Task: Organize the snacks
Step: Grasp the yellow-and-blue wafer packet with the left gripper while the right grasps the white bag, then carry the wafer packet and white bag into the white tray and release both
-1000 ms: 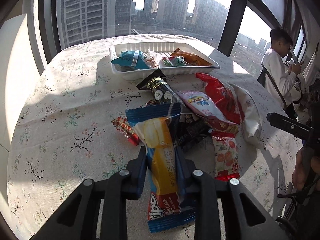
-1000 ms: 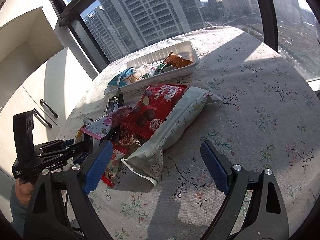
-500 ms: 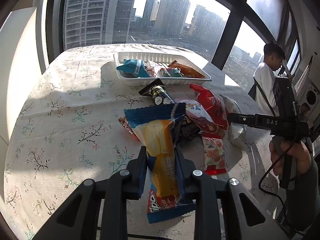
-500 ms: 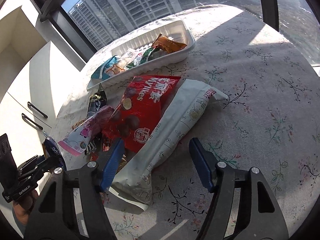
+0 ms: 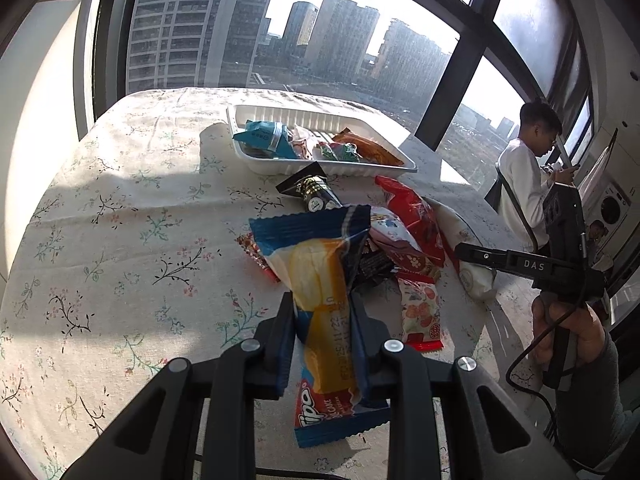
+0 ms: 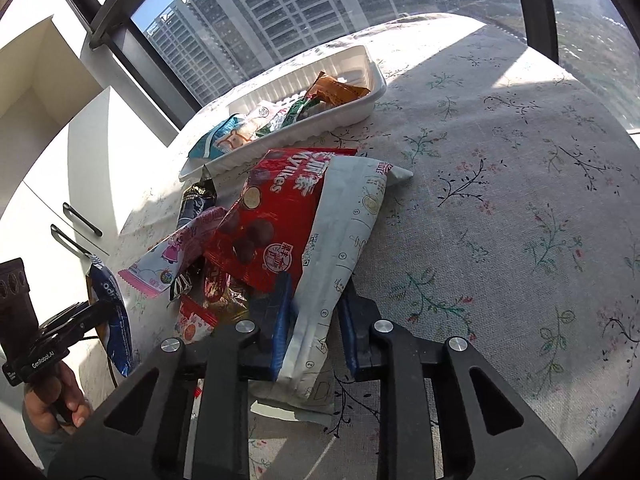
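My left gripper (image 5: 322, 320) is shut on a blue and yellow cake packet (image 5: 320, 280) and holds it above the table. My right gripper (image 6: 314, 300) is shut on a long pale green snack bag (image 6: 340, 248) that lies on the tablecloth. A pile of snacks lies beside it: a red Mylikes bag (image 6: 276, 216), a pink packet (image 6: 176, 252) and a black packet (image 6: 196, 200). A white tray (image 5: 272, 114) (image 6: 352, 60) at the far side holds several packets.
The round table has a floral cloth (image 5: 120, 240) and drops off at its edges. Big windows stand behind it. A person (image 5: 524, 172) in white stands at the right. White cabinets (image 6: 60, 180) stand at the left in the right wrist view.
My right gripper moved forward onto the pale green bag and closed on it. My left gripper kept its hold and lifted the cake packet a little.
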A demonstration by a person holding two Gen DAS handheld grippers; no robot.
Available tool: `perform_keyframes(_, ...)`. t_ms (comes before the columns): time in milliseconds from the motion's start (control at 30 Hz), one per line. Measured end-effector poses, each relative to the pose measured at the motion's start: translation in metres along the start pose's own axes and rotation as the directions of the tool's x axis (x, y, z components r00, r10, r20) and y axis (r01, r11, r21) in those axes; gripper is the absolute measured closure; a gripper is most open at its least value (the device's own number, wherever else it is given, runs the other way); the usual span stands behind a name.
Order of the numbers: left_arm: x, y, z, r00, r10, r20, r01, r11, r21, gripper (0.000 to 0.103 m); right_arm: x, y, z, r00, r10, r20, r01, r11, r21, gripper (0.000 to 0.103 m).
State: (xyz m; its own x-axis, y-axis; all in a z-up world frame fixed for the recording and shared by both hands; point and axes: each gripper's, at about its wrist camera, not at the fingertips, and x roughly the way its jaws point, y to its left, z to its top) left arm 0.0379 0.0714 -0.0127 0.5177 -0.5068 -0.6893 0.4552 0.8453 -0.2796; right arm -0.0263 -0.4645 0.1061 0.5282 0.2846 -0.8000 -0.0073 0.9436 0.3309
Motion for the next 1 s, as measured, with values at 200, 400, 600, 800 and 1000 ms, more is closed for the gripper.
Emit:
perform_keyframes(200, -0.006, 0.004, 0.002, 1.0, -0.018, 0.017, 0.018, 1.0, -0.009, 0.077, -0.014, -0.009, -0.003, 1.0, 0.011, 0.025, -0.011, 1.0, 0.022, 0.085)
perform_keyframes(400, -0.015, 0.007, 0.008, 0.997, -0.058, 0.044, 0.059, 0.998, -0.022, 0.077, -0.028, -0.019, -0.004, 0.998, 0.029, 0.058, -0.032, 0.999, 0.044, 0.085)
perform_keyframes(600, -0.026, 0.018, 0.033, 0.994, -0.066, 0.089, 0.069, 0.997, -0.036, 0.077, -0.044, -0.036, 0.009, 0.994, 0.025, 0.109, -0.032, 0.997, 0.065, 0.085)
perform_keyframes(800, -0.019, 0.032, 0.085, 0.99, -0.071, 0.12, 0.074, 0.997, -0.022, 0.077, -0.059, -0.041, 0.046, 0.985, 0.016, 0.171, -0.025, 0.998, 0.049, 0.085)
perform_keyframes(1000, 0.018, 0.039, 0.142, 0.992, -0.072, 0.101, 0.073, 0.997, -0.007, 0.077, -0.046, -0.016, 0.101, 0.98, 0.056, 0.19, -0.05, 0.998, -0.035, 0.085)
